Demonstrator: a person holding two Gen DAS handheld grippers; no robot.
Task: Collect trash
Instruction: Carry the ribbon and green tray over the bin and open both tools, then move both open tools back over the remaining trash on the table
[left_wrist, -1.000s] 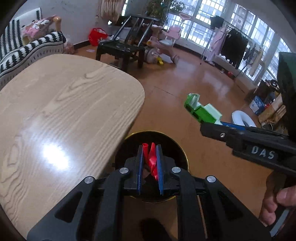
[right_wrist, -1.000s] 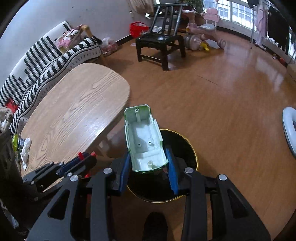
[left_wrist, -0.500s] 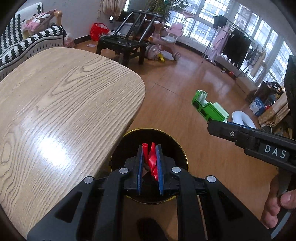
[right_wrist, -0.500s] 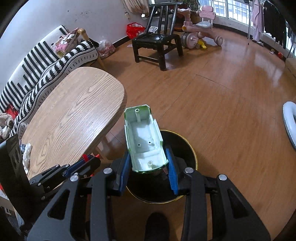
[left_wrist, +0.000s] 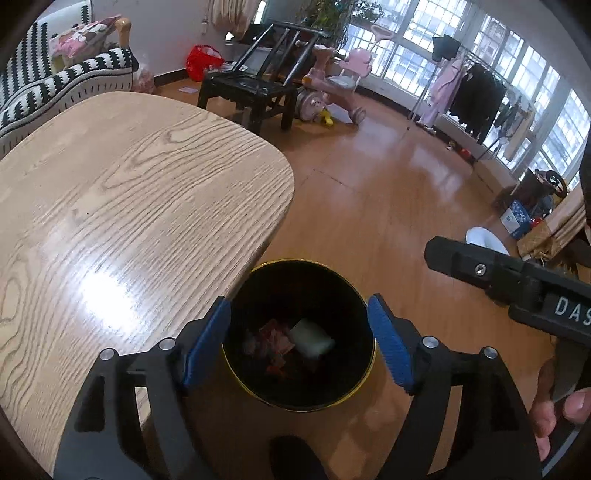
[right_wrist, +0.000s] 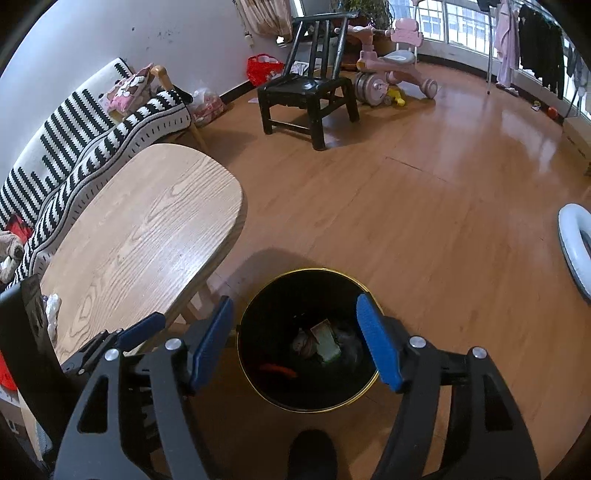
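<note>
The left hand-held gripper (left_wrist: 297, 341) and the right hand-held gripper (right_wrist: 295, 341) are both hanging over the black bin (left_wrist: 354, 387), jaws just opening wide, gripping nothing. The trash (left_wrist: 275, 345) is lying inside the bin. The bin is standing on the floor just beside the wooden bench (left_wrist: 122, 206).

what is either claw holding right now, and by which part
Nothing. The left claw and right claw have just been opening and both stand open and empty above the black bin; the trash lies inside it.
</note>
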